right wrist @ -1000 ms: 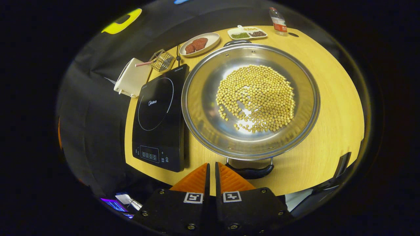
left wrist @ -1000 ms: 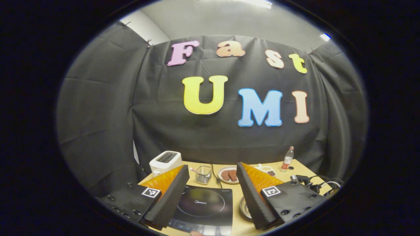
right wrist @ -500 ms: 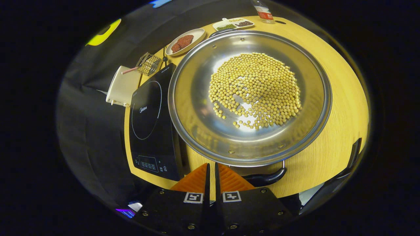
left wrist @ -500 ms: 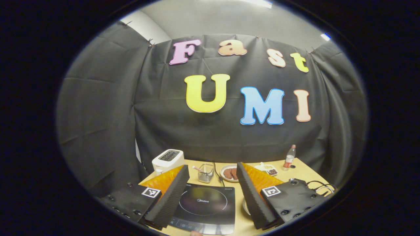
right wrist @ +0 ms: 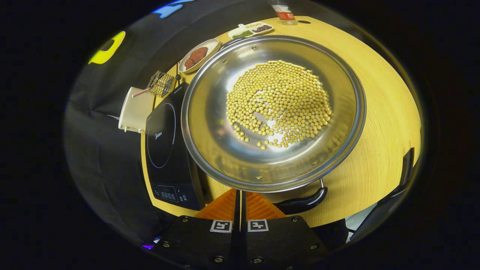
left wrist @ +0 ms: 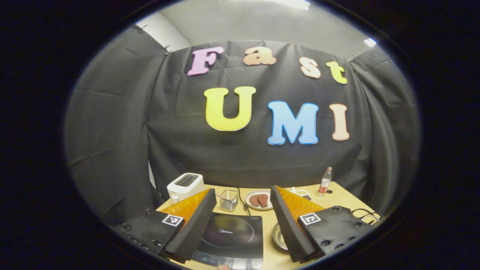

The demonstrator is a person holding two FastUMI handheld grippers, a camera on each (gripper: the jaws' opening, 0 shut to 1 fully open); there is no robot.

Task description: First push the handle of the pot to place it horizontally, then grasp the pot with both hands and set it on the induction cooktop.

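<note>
A steel pot holding several yellow beans stands on the wooden table, just right of the black induction cooktop. One black handle faces me and the other points to the far side. My right gripper is shut with nothing in it, its tips at the pot's near rim, just left of the near handle. In the left gripper view, my left gripper is held open above the cooktop, with a sliver of the pot beside its right finger.
A white toaster, a wire basket, a plate of meat, a divided dish and a bottle stand along the table's back. The table's front edge runs close under the right gripper.
The right gripper has moved in toward the pot, its tips now at the near rim, with the near handle to their right. The left gripper has stayed open, its view drifting slightly.
</note>
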